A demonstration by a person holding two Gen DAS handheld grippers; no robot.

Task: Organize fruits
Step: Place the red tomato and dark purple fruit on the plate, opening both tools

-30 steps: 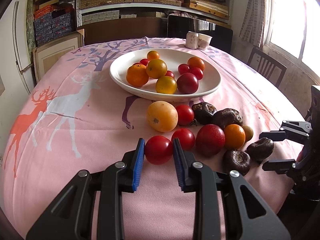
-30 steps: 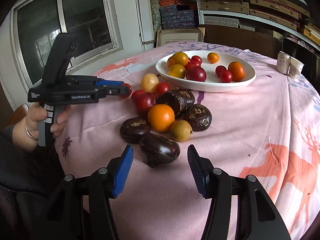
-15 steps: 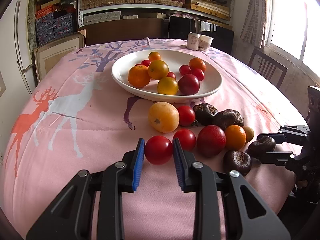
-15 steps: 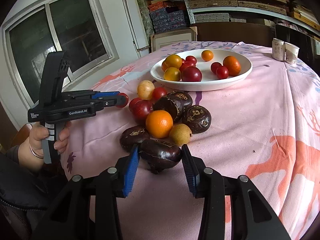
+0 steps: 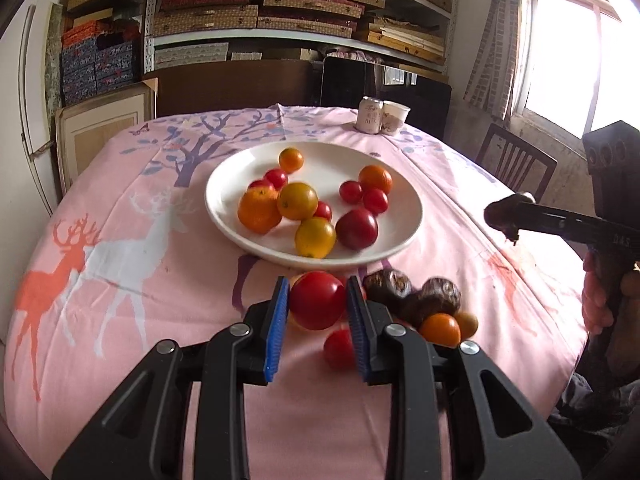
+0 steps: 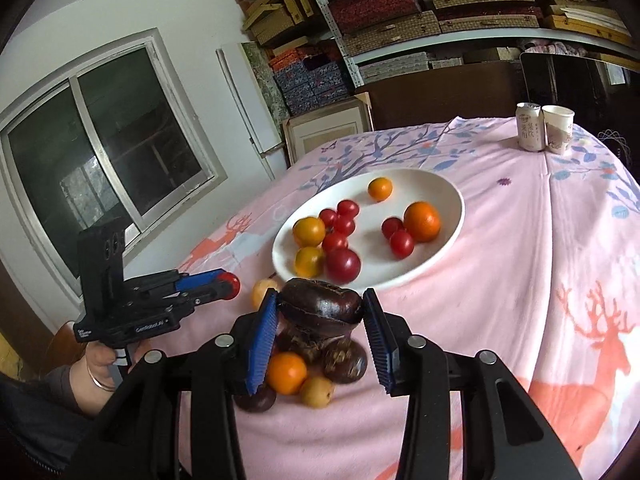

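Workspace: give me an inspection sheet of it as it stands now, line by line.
Surface: round table under a pink deer-print tablecloth.
Job's things: white plate holding oranges and red tomatoes; a loose pile of dark brown fruits, an orange and small yellow fruits on the cloth beside it.
Clutter: drink can and paper cup at the far edge.
Grippers: left gripper shut on a red tomato, lifted off the cloth; right gripper shut on a dark brown fruit, also lifted.
Cables: nothing seen.
Surroundings: shelves of boxes, windows, a wooden chair.
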